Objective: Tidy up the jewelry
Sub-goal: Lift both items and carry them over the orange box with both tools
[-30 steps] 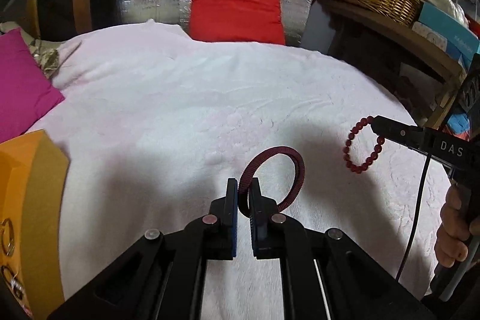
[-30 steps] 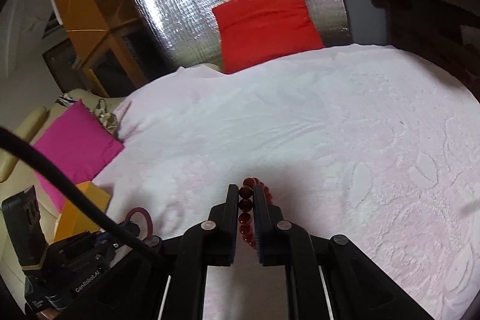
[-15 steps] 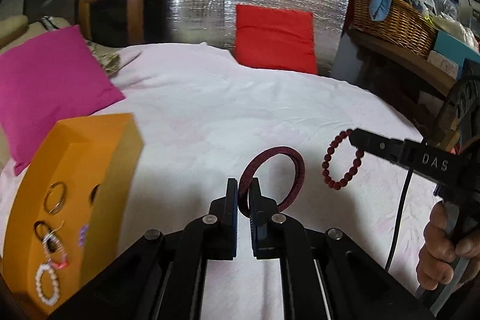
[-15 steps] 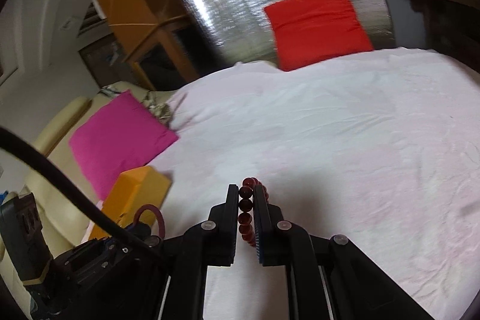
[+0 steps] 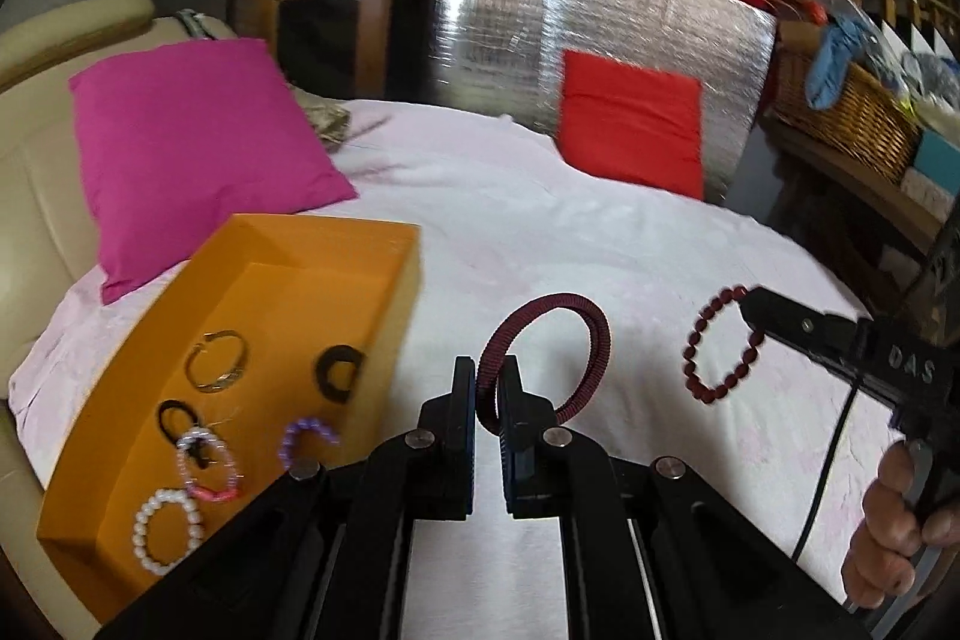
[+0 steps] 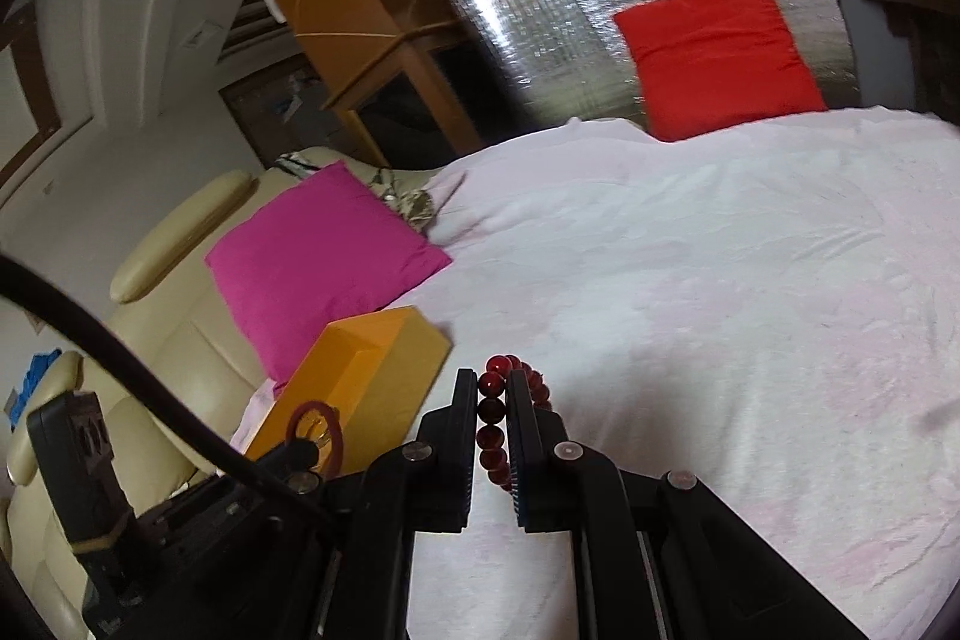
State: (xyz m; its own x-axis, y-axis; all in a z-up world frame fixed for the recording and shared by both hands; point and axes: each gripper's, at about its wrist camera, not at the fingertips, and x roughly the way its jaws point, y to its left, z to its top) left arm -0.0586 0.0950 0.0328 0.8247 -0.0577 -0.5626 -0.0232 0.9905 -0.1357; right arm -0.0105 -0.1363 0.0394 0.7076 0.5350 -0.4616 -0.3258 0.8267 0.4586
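My left gripper (image 5: pixel 487 370) is shut on a dark maroon ribbed bangle (image 5: pixel 594 340), which stands up out of the fingers above the white bedspread (image 5: pixel 570 232). To its left lies an orange tray (image 5: pixel 336 244) holding several rings, hair ties and bead bracelets, among them a white bead bracelet (image 5: pixel 144 526). My right gripper (image 6: pixel 489 385) is shut on a dark red bead bracelet (image 6: pixel 487 409). The left wrist view shows that bracelet (image 5: pixel 699 370) hanging from the right gripper's tip. In the right wrist view the tray (image 6: pixel 366 370) and the bangle (image 6: pixel 336 430) sit at lower left.
A magenta cushion (image 5: pixel 192 148) leans behind the tray, on a cream sofa (image 6: pixel 174 340). A red cushion (image 5: pixel 630 124) stands against a silver foil panel (image 5: pixel 600 40) at the bed's far edge. A wicker basket (image 5: pixel 840 112) sits on a shelf at right. A hand (image 5: pixel 888 532) grips the right tool.
Both grippers have swung leftwards with their bracelets still held. The orange tray with its jewelry has come fully into the left wrist view, and the magenta cushion is nearer the middle.
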